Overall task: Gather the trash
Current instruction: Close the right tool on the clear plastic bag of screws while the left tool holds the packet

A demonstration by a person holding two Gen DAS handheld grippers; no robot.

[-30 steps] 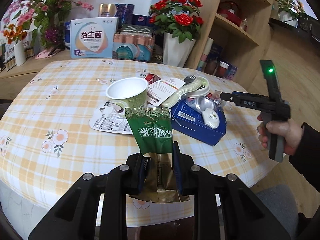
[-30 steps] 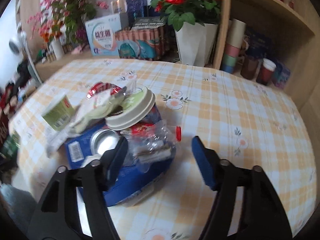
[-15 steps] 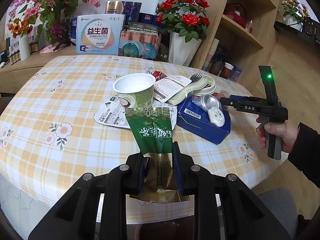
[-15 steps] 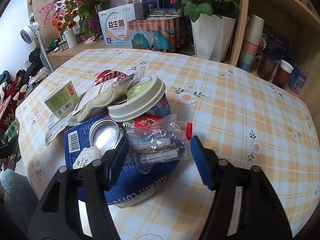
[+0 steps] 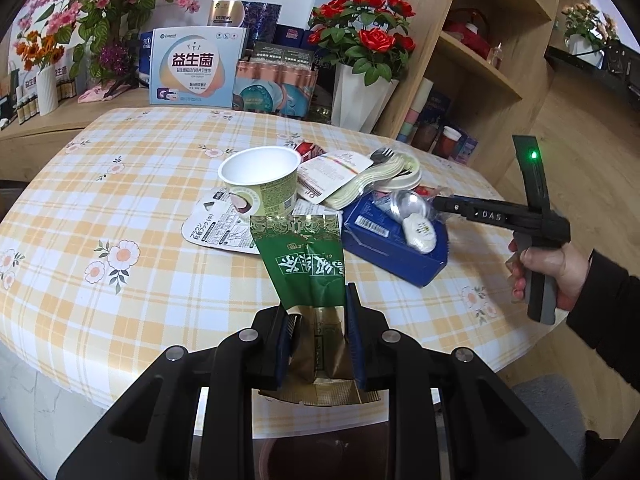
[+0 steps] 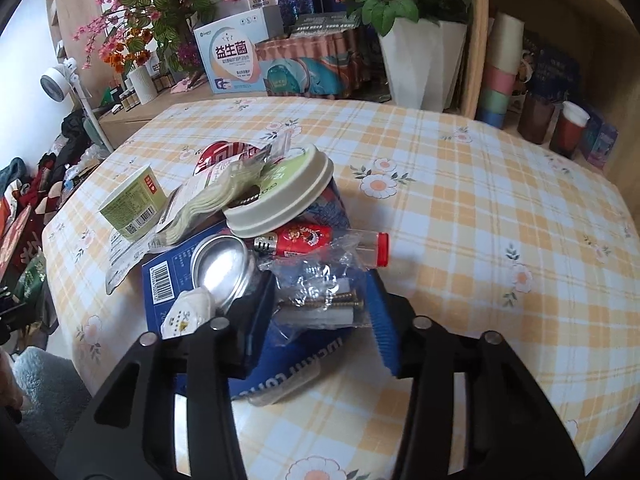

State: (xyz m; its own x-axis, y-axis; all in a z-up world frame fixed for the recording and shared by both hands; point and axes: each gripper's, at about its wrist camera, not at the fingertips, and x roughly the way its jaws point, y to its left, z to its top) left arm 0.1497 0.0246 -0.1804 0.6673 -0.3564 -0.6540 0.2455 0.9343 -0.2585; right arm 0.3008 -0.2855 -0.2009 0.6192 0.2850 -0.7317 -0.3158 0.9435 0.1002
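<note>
Since a second ago your right gripper (image 6: 324, 320) has pushed in over the heap, and its jaws have just been closing, with the clear plastic bag of screws (image 6: 320, 292) between them.

Left wrist view: your left gripper (image 5: 318, 336) has its jaws clenched on the gold lower end of the green tea packet (image 5: 306, 258), which stands up out of them and leans toward the surface (image 5: 120, 184). It hangs just off the near edge. Past it, toward the middle of the surface, the white paper cup (image 5: 262, 182) stands upright on a flat peeled lid (image 5: 218, 228). Right of the cup, the blue box (image 5: 394, 240) lies flat near the right edge with a foil lid (image 5: 404, 204) and a small white item (image 5: 418, 232) on top. Behind the box lie a printed pouch (image 5: 332, 174) and a stack of pale plastic cutlery (image 5: 368, 184). Your right hand (image 5: 548, 268) holds its gripper from off the right edge, tip at the box top.

Right wrist view: the jaws sit either side of the bag of screws, on top of the blue box. The left pad meets the bag's edge; whether the right pad presses it you cannot tell. Beyond the bag lie a red-capped tube (image 6: 372, 248) and a red wrapper (image 6: 304, 238), with a pale green cup lid (image 6: 284, 196) tilted over them. The far half of the surface has only the checked cloth.
</note>
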